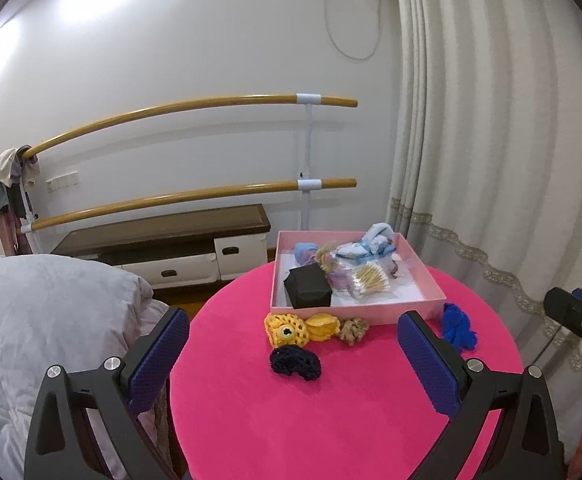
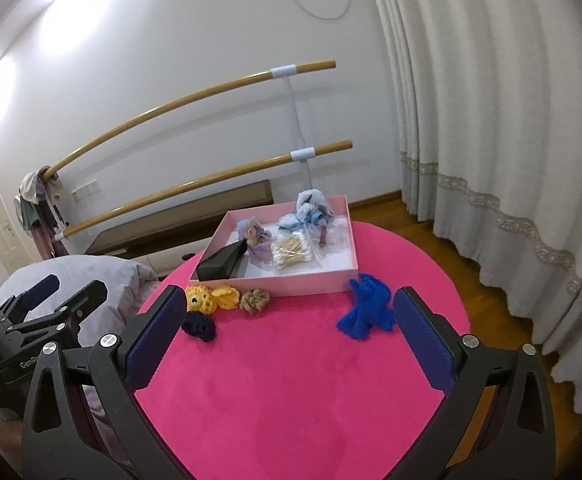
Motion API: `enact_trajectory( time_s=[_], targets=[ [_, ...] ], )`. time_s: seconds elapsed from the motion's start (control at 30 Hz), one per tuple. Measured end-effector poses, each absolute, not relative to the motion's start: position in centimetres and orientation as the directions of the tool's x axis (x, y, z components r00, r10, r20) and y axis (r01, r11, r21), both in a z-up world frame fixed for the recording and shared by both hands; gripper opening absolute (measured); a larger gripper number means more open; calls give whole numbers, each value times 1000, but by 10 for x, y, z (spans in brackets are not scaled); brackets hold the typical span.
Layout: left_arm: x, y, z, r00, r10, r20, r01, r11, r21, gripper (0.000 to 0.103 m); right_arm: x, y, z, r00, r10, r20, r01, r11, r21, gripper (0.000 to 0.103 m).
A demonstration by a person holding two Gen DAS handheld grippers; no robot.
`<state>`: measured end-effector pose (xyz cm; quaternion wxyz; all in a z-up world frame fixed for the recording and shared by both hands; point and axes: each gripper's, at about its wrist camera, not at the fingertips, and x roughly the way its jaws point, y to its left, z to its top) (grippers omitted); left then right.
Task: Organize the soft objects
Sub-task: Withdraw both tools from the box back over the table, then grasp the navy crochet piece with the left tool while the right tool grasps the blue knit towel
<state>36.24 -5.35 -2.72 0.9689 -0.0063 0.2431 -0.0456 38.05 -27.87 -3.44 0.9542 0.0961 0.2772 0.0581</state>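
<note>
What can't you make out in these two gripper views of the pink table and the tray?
- Pink tray contents: small and overlapping in both views; the pastel fabrics cannot be identified.
- Black box: the tray wall hides its base in both views.
- Right gripper: cut off by the left wrist view's edge.
- Table: near edge hidden behind the gripper frames.

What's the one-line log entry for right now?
left tongs: open, empty | right tongs: open, empty | outside pink box: yellow knit, beige scrunchie, dark scrunchie, blue cloth
</note>
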Motion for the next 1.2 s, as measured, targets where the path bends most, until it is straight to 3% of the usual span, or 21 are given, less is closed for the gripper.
enact_trajectory(
  time_s=[0.57,1.2],
  targets=[
    [365,-54,-31,870,-72,-489,64,997,-33,103,385,-276,-38,831,163,-532,-62,977,202,103],
    [470,-55,-131,710,-77,-700,44,997,-65,103,447,-296,-120,709,132,-692,23,977,210,103]
  ],
)
